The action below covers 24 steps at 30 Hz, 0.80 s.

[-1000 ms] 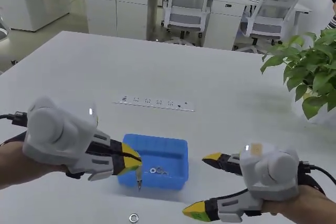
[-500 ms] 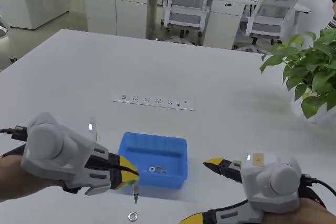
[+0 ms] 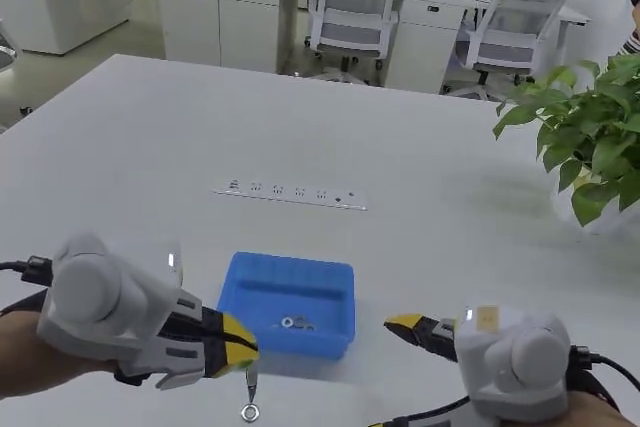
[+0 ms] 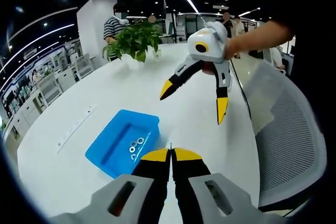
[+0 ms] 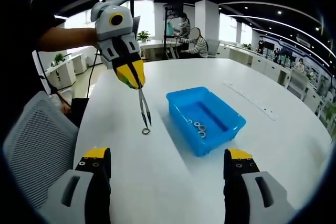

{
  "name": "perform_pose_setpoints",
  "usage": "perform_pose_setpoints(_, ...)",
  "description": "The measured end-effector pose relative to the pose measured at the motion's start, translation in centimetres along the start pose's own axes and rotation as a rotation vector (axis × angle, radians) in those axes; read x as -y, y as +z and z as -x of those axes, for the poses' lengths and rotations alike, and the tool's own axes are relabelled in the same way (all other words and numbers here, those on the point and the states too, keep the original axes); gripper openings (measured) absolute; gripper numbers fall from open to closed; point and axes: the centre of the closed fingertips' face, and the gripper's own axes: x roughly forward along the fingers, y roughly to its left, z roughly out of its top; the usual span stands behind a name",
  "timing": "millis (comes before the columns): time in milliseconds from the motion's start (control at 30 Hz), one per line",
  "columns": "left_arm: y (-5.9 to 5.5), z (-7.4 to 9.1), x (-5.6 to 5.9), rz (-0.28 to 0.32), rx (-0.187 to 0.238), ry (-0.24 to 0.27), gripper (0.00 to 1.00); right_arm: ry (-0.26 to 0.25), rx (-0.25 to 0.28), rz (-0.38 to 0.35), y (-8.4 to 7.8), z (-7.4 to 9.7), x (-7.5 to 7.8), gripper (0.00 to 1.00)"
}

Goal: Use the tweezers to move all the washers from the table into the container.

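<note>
On the left, near the table's (image 3: 150, 147) near edge, the left gripper (image 3: 238, 345) is held in a person's hand with its yellow-tipped jaws clenched together on the tweezers (image 3: 250, 380). The left gripper view shows the two jaws pressed side by side with no gap. The tweezers hang from the jaw tips and point down at the tabletop. In the right gripper view their two thin legs run together to a point right at a single washer (image 3: 250, 412). This washer lies flat on the bare white surface close to the near edge. Whether the tips touch or pinch the ring cannot be told. Just beyond the washer, further from the near edge, sits the blue container (image 3: 232, 297), a shallow rectangular tray resting flat on the table. A few washers (image 3: 297, 324) lie clustered on its floor toward its near wall. Beyond the container, towards the middle of the table, a flush power strip (image 3: 290, 194) runs as a narrow line of sockets. To the right of the container the right gripper (image 3: 388, 375) hovers near the near edge. Its jaws are released and spread wide apart, gripping nothing. In its own view the two yellow-tipped jaws stand far to either side, with the washer and the container between them. At the table's right edge a green leafy plant (image 3: 590, 137) stands, and office chairs (image 3: 350, 7) are lined up past the far edge.
</note>
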Motion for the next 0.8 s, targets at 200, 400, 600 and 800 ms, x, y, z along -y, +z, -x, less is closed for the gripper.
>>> perform_pose_setpoints(200, -0.5, -0.4, 0.2, -0.005, -0.017, -0.006, 0.05, 0.006, -0.003, -0.003, -0.1, -0.1, -0.3, 0.9)
perform_pose_setpoints(400, -0.5, -0.5, 0.2, -0.004, -0.007, -0.001, 0.05, 0.014, -0.003, -0.001, -0.3, -0.2, -0.4, 0.89)
perform_pose_setpoints(600, -0.4, -0.5, 0.2, -0.009, -0.01, -0.004, 0.05, 0.039, 0.003, 0.027, -0.1, -0.5, -0.8, 0.85)
perform_pose_setpoints(800, -0.5, -0.5, 0.2, -0.032, -0.021, -0.017, 0.05, 0.081, 0.006, 0.071, 0.4, -1.4, -1.3, 0.78)
